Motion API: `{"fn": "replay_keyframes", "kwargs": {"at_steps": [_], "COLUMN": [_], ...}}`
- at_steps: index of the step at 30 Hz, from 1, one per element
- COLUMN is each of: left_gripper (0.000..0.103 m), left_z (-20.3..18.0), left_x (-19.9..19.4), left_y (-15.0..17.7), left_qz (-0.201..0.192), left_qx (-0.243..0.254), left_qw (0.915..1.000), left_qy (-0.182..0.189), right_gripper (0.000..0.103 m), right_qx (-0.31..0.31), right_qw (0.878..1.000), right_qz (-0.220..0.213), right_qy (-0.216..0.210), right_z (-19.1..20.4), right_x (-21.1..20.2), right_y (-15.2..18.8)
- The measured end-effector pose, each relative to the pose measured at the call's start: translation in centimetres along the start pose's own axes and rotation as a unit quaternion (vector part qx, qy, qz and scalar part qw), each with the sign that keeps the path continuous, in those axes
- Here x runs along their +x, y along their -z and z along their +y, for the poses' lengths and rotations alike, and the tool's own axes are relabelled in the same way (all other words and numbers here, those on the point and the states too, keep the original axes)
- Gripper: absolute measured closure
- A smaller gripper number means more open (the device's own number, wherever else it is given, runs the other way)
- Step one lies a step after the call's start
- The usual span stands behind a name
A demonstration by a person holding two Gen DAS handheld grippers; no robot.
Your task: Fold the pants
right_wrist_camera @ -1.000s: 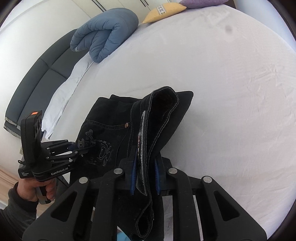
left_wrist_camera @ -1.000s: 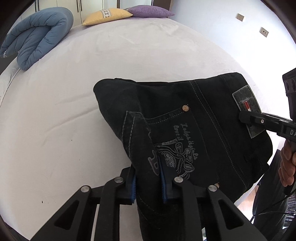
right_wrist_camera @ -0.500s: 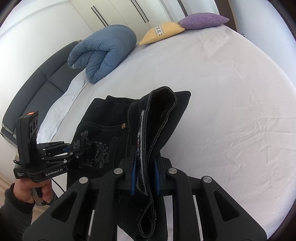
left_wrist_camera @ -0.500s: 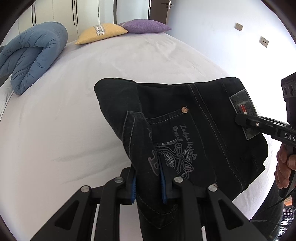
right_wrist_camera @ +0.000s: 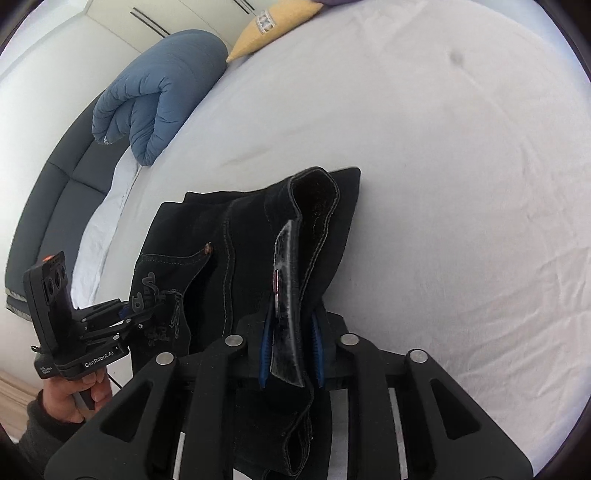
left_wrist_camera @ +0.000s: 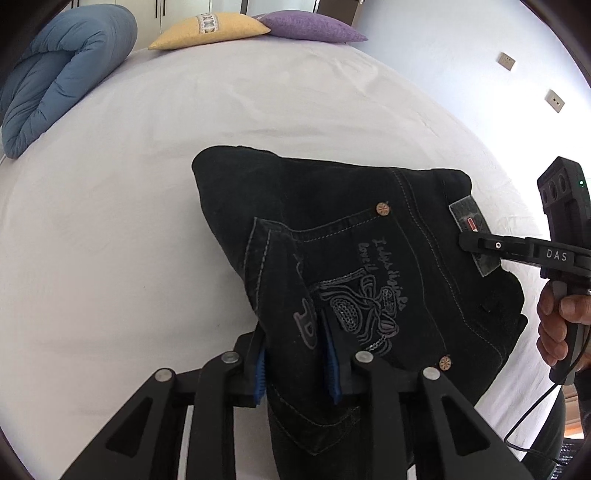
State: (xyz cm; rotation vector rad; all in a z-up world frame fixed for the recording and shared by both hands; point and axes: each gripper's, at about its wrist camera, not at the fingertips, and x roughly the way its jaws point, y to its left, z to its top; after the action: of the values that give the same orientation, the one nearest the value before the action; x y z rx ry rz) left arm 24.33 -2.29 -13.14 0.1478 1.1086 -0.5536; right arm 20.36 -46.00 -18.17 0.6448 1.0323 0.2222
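Note:
Black jeans (left_wrist_camera: pixel 351 221) with pale stitching and a copper rivet lie folded on the white bed (left_wrist_camera: pixel 147 221). A raised fold of the back pocket sits between the blue pads of my left gripper (left_wrist_camera: pixel 295 369), whose jaws are opening and stand wider than the cloth. My right gripper (right_wrist_camera: pixel 290 350) has the waistband with its grey label (right_wrist_camera: pixel 286 295) between its pads, and its jaws are opening too. The left wrist view shows the right gripper's fingers (left_wrist_camera: pixel 480 243) at the label. Seen from the right wrist, the jeans (right_wrist_camera: pixel 243 236) sag onto the sheet.
A rolled blue duvet (left_wrist_camera: pixel 62 70) lies at the bed's far left, with a yellow cushion (left_wrist_camera: pixel 207 29) and a purple cushion (left_wrist_camera: pixel 310 27) at the head. A dark sofa (right_wrist_camera: pixel 48 192) runs along the left of the bed. A person's hand (left_wrist_camera: pixel 561 325) holds the right gripper's handle.
Both grippers moved forward and lower over the bed with the jeans, which now sag onto the sheet. The pads of both grippers have spread apart around the cloth.

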Motion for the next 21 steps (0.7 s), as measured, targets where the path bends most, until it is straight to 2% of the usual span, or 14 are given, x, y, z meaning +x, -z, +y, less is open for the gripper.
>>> {"fn": "replay_keyframes", "kwargs": {"at_steps": [2, 4, 6, 9, 12, 13, 14, 16, 17, 19, 21], "left_gripper": [0.063, 0.055, 0.052, 0.043, 0.019, 0.005, 0.000, 0.000, 0.000, 0.000, 0.000], "left_z": [0.4, 0.7, 0.8, 1.2, 0.3, -0.3, -1.0, -2.9, -2.8, -4.4, -5.9], "left_x": [0.4, 0.1, -0.1, -1.8, -5.1, -6.9, -8.3, -12.3, -13.6, -17.4, -21.3], "left_y": [0.1, 1.1, 1.7, 3.7, 5.6, 6.5, 7.4, 9.6, 8.9, 9.5, 10.6], "left_qz": [-0.008, -0.023, -0.035, -0.055, -0.102, -0.128, -0.148, -0.204, -0.223, -0.276, -0.334], "left_qx": [-0.006, -0.011, -0.019, -0.023, -0.020, -0.018, -0.014, 0.003, 0.009, 0.024, 0.032], "left_qw": [0.9999, 0.9996, 0.9990, 0.9981, 0.9946, 0.9916, 0.9887, 0.9777, 0.9728, 0.9557, 0.9324], "left_qy": [0.006, 0.014, 0.020, 0.017, 0.003, -0.011, -0.023, -0.049, -0.060, -0.097, -0.134], "right_gripper": [0.072, 0.071, 0.062, 0.054, 0.052, 0.052, 0.052, 0.052, 0.052, 0.050, 0.041], "right_qx": [0.021, 0.031, 0.032, 0.039, 0.047, 0.042, 0.034, 0.006, -0.008, -0.050, -0.087], "right_qw": [0.999, 0.998, 0.998, 0.998, 0.997, 0.997, 0.996, 0.990, 0.986, 0.970, 0.950], "right_qz": [-0.003, -0.007, -0.013, -0.034, -0.056, -0.066, -0.080, -0.126, -0.146, -0.204, -0.260], "right_qy": [-0.038, -0.058, -0.057, -0.028, 0.006, 0.021, 0.035, 0.065, 0.078, 0.119, 0.153], "right_z": [-1.8, -2.9, -3.3, -3.7, -3.8, -3.4, -2.7, -0.7, 0.7, 3.9, 8.0], "right_x": [0.2, 0.0, -0.5, -1.9, -4.5, -5.6, -7.2, -10.7, -12.2, -15.9, -18.9], "right_y": [0.7, 0.9, 1.3, 1.8, 3.1, 3.7, 4.7, 6.6, 7.5, 9.6, 11.5]}}
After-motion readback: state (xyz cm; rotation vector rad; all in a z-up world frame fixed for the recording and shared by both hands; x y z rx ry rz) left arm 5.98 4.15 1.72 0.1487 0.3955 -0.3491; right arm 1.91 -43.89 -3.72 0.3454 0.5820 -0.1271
